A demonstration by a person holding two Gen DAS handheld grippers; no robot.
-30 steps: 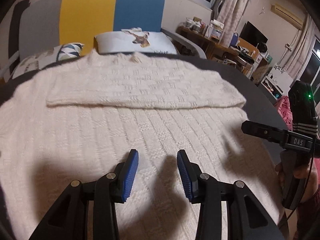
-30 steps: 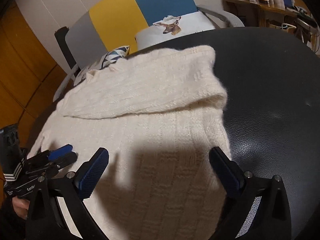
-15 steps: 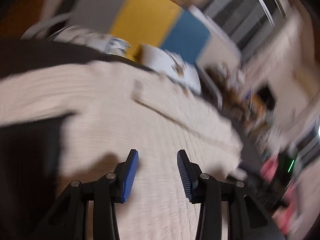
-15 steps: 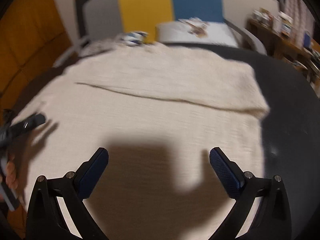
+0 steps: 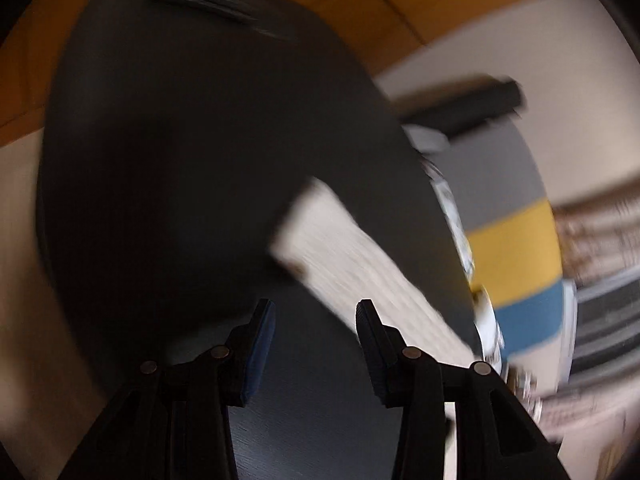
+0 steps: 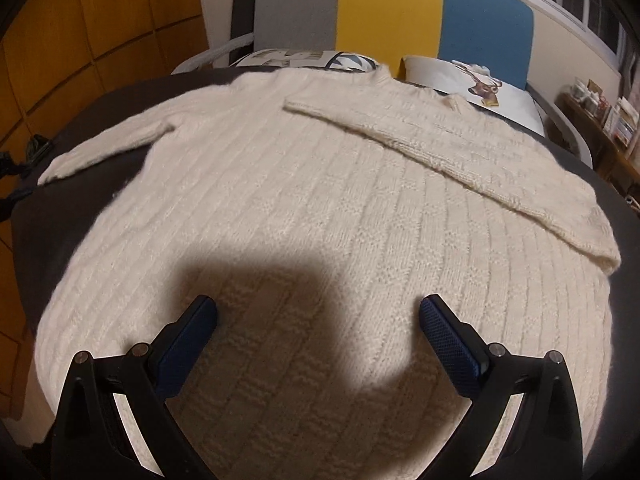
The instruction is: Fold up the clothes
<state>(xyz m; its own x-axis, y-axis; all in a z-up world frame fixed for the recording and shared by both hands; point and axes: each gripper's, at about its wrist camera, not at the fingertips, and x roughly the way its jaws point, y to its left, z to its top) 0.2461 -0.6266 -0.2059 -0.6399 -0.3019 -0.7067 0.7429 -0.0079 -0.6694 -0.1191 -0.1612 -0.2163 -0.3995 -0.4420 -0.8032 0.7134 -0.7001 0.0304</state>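
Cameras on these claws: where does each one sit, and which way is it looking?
Left wrist: sits behind the left claw, tilted and blurred, facing the dark table and one sleeve; both open fingers show.
Right wrist: sits behind the right claw, looking along the sweater toward the chair; both wide-open fingers show.
Shared: the sweater's outstretched sleeve, the table and the chair.

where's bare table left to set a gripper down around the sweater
Bare black table shows left of the sweater, beneath its outstretched left sleeve, and past the right edge. The middle is fully covered, with the right sleeve folded across.
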